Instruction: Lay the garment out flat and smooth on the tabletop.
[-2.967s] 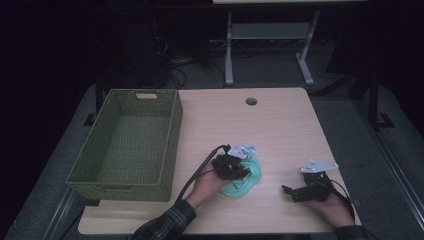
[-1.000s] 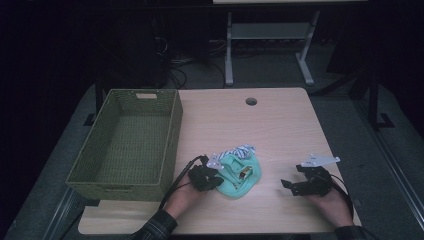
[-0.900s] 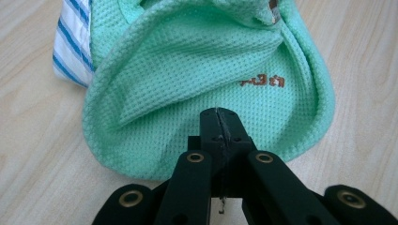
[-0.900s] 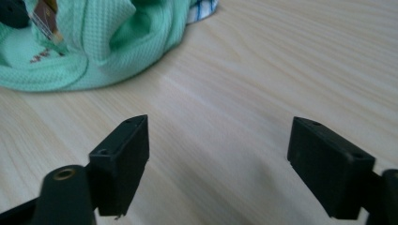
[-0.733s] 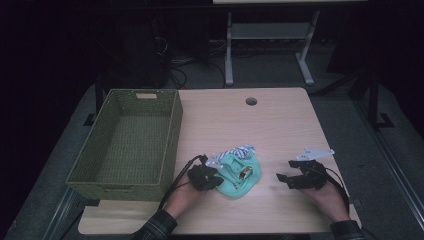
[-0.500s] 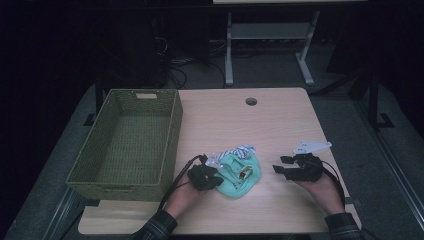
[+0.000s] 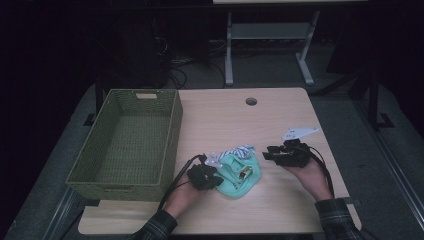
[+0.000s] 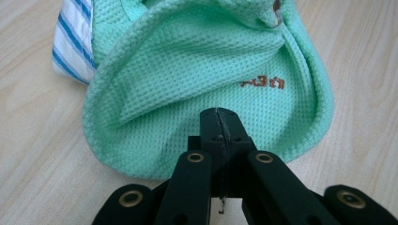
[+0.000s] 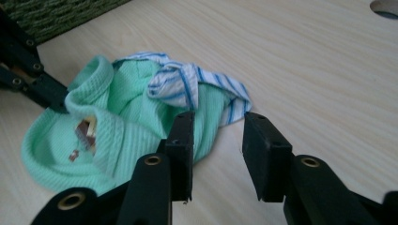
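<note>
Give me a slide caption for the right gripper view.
Open right gripper beside a crumpled mint-green garment with blue-striped lining on a wooden table.

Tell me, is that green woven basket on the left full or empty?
Empty. The high view looks straight into the basket and shows only its bare woven floor; the green garment lies outside it on the table.

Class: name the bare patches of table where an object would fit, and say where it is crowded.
Bare: the far half between basket and cable hole, and the near edge. Crowded: around the green garment, flanked by left tool and right tool.
</note>
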The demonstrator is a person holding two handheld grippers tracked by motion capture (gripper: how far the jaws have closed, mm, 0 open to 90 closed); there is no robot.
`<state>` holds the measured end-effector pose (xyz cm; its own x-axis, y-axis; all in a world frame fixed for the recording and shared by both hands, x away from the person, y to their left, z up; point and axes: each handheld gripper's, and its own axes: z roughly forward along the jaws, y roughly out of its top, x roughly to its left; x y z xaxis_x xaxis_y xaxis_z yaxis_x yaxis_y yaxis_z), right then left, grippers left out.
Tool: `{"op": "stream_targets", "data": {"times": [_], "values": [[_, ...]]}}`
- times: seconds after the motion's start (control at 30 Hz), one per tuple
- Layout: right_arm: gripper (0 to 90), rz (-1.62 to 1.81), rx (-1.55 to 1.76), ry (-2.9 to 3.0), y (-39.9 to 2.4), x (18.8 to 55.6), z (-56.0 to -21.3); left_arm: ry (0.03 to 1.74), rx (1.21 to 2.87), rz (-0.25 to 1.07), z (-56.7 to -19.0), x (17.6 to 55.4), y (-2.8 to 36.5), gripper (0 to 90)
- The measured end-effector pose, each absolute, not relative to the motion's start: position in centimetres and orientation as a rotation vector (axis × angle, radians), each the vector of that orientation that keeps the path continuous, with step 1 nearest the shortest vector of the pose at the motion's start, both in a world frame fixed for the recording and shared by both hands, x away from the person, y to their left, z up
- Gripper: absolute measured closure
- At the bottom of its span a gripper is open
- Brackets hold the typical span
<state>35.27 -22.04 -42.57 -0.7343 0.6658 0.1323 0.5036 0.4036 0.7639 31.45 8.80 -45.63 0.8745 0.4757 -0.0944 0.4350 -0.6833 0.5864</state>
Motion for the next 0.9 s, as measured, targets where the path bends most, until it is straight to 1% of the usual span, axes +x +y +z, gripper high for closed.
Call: {"op": "stream_targets", "data": {"times": [0.13,0.27,0.53,0.9], "values": [[65.4,1.227,1.05,2.472,-21.3,36.2,-42.8,0.666,2.411,0.075,-45.7,31.5,8.8,89.4],[68.7,1.256,1.042,2.452,-20.6,37.3,-43.0,0.666,2.41,0.075,-45.7,31.5,8.8,89.4],[70.7,1.247,1.064,2.476,-19.0,39.4,-44.1,0.658,2.418,0.076,-45.6,31.5,8.8,89.4],[72.9,1.228,1.074,2.524,-18.2,40.4,-46.1,0.66,2.421,0.097,-45.6,31.2,8.7,89.4]]}}
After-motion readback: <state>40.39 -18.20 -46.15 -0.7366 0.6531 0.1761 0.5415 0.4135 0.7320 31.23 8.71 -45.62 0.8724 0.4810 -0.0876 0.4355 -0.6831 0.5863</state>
